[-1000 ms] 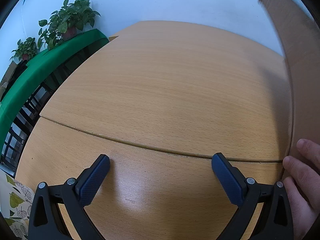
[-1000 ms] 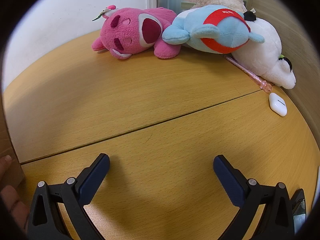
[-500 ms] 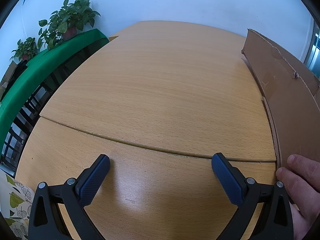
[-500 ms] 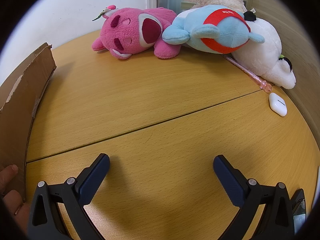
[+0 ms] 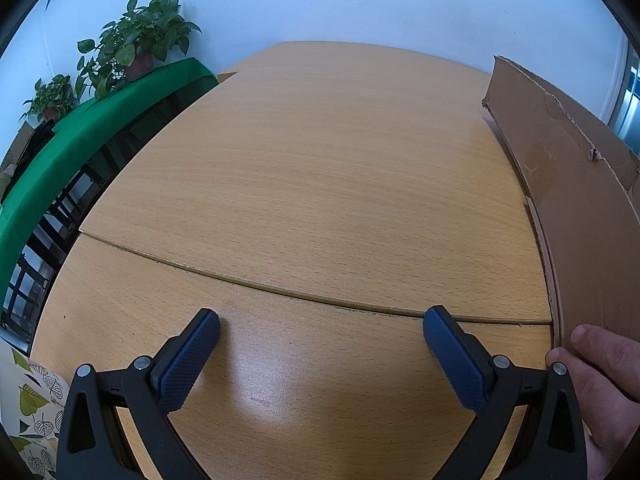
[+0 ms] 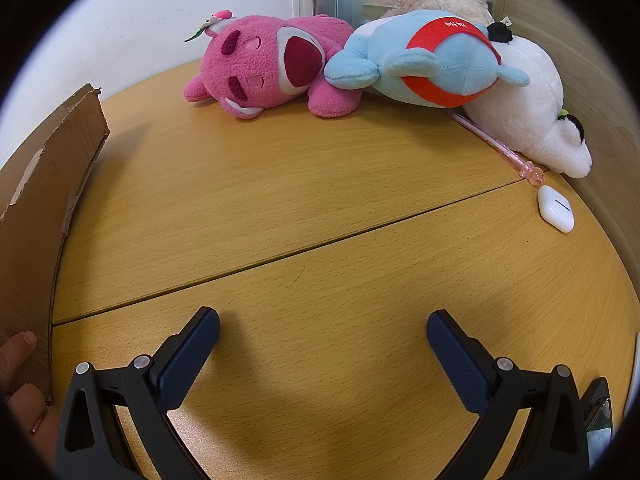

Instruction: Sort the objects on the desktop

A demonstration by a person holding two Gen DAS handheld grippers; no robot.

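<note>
In the right wrist view a pink plush bear (image 6: 264, 72), a blue and red plush (image 6: 436, 64) and a white plush (image 6: 532, 120) lie at the far edge of the wooden desk (image 6: 280, 200). A pink pen (image 6: 496, 146) and a white earbud case (image 6: 555, 208) lie at the right. My right gripper (image 6: 322, 340) is open and empty, low over the desk. My left gripper (image 5: 322, 340) is open and empty over bare desk (image 5: 320, 180). A cardboard box (image 5: 572, 208) stands between the two grippers, also seen in the right wrist view (image 6: 36, 220), with a bare hand (image 5: 604, 372) on its near corner.
A green-covered shelf (image 5: 80, 148) with potted plants (image 5: 136, 44) runs beyond the desk's left edge. A leaf-patterned object (image 5: 28, 420) sits at the near left. A wood panel wall (image 6: 600, 100) borders the desk on the right. A dark object (image 6: 598, 412) lies at the near right.
The cardboard box has been set down on the desk between the grippers by the bare hand; it swung from upright and close into its place. Both grippers stayed still and open.
</note>
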